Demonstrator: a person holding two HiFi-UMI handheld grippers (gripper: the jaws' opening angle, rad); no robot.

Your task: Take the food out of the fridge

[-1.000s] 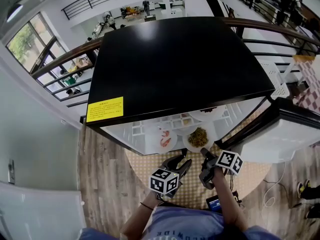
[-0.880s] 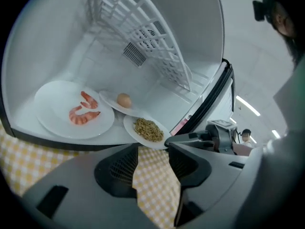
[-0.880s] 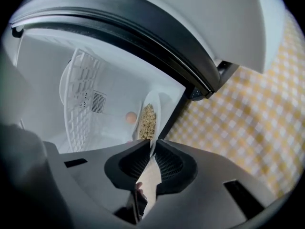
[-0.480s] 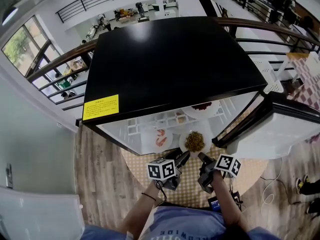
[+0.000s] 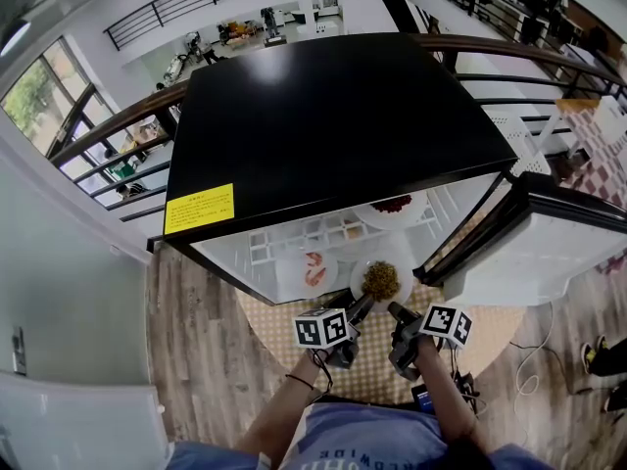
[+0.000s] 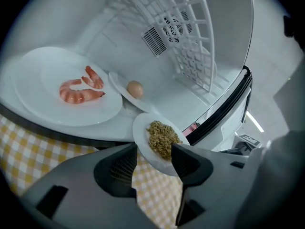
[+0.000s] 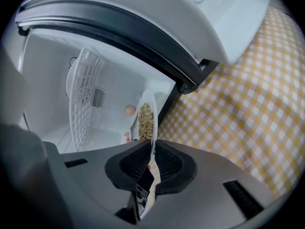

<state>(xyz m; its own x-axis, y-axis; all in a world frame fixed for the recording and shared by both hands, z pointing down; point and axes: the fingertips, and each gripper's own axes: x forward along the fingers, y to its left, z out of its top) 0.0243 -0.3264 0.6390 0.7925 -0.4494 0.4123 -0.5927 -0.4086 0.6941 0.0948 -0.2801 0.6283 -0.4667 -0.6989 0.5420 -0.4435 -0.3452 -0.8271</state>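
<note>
The small fridge [image 5: 333,125] stands open. My right gripper [image 5: 395,311] [image 7: 152,151] grips the rim of a white plate of brown grains [image 5: 380,280] [image 7: 145,118] at the fridge's front edge; its jaws are closing, with the rim between the pads. My left gripper [image 5: 355,306] [image 6: 155,159] is open, and the near edge of that plate [image 6: 160,138] sits just above the gap, untouched. A plate of shrimp [image 5: 312,270] [image 6: 38,80] lies left on the fridge floor. A small plate with an egg [image 6: 135,88] is behind. A plate of dark red food [image 5: 392,207] sits higher up.
The fridge door [image 5: 549,253] hangs open to the right. A white wire rack [image 6: 190,42] stands inside at the back right. A yellow checked mat [image 5: 372,355] covers the floor below the grippers. Wood flooring [image 5: 206,360] lies to the left.
My left gripper has opened, rolled and dropped closer to the grain plate's near edge. The right gripper has kept its hold on the plate and shifted slightly.
</note>
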